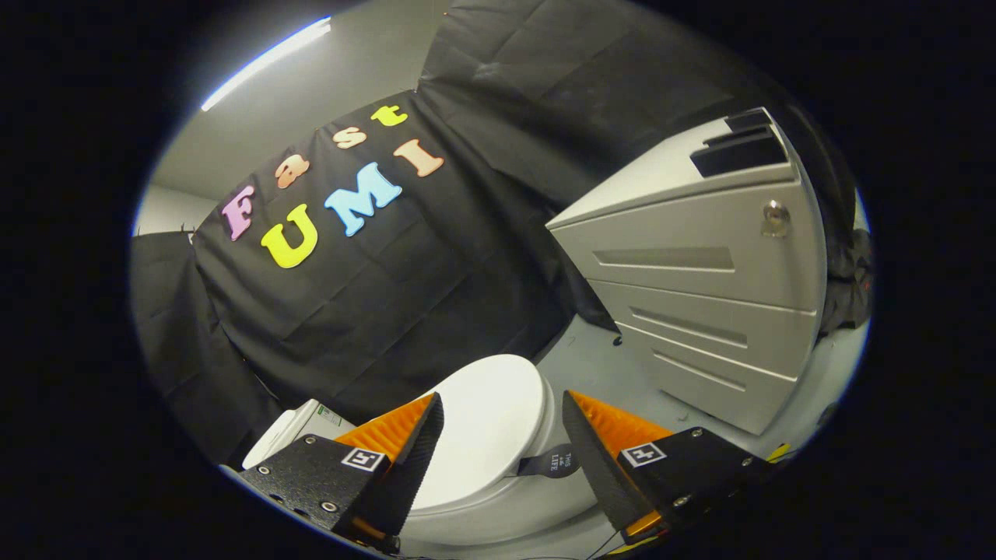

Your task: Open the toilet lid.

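Note:
A white toilet stands on the floor just ahead of my fingers, its lid (486, 424) lying flat and closed over the bowl (498, 517). A short dark strap (548, 464) hangs off the lid's edge, close to the inner side of my right finger. The tank (299, 429) peeks out behind my left finger. My gripper (502, 420) is open, its fingers spread wide to either side of the lid and above it, with nothing between them.
A grey drawer cabinet (700, 280) with a round lock stands on the floor beyond the right finger. Black cloth covers the wall behind the toilet. Pale floor (591, 365) lies between toilet and cabinet.

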Tool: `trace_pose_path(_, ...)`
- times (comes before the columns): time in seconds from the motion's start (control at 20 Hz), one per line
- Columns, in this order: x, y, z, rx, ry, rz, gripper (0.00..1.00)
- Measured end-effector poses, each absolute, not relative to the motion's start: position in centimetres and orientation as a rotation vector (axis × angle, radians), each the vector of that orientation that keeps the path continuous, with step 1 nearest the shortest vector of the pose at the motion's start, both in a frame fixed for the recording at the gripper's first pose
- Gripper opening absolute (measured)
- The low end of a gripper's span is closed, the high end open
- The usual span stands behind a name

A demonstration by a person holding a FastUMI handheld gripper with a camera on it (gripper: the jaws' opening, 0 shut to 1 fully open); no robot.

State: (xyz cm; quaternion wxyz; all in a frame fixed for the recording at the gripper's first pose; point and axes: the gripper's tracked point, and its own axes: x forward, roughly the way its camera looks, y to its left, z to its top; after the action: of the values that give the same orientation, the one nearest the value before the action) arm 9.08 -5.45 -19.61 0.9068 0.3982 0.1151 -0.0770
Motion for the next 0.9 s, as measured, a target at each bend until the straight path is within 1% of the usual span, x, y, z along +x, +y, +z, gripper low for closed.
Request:
trace_pose_path(0.1, 9.3, -4.7, -21.5, 0.859, 0.271, -0.161, 0.93)
trace_pose_path(0.25, 9.5, -4.3, -24.0, 0.918, 0.319, -0.178, 0.89)
trace_pose_path(0.4, 9.5, -4.8, -26.2, 0.977, 0.35, -0.232, 0.84)
trace_pose_path(0.55, 9.6, -4.0, -28.1, 1.022, 0.391, -0.239, 0.8)
trace_pose_path(0.65, 9.8, -3.8, -28.8, 1.082, 0.397, -0.239, 0.76)
trace_pose_path(0.7, 9.9, -4.0, -29.2, 1.101, 0.401, -0.248, 0.68)
trace_pose_path(0.8, 9.8, -4.1, -29.4, 1.131, 0.388, -0.271, 0.6)
trace_pose_path(0.85, 9.8, -4.1, -29.5, 1.151, 0.379, -0.275, 0.58)
trace_pose_path(0.9, 9.8, -4.2, -29.5, 1.17, 0.372, -0.278, 0.53)
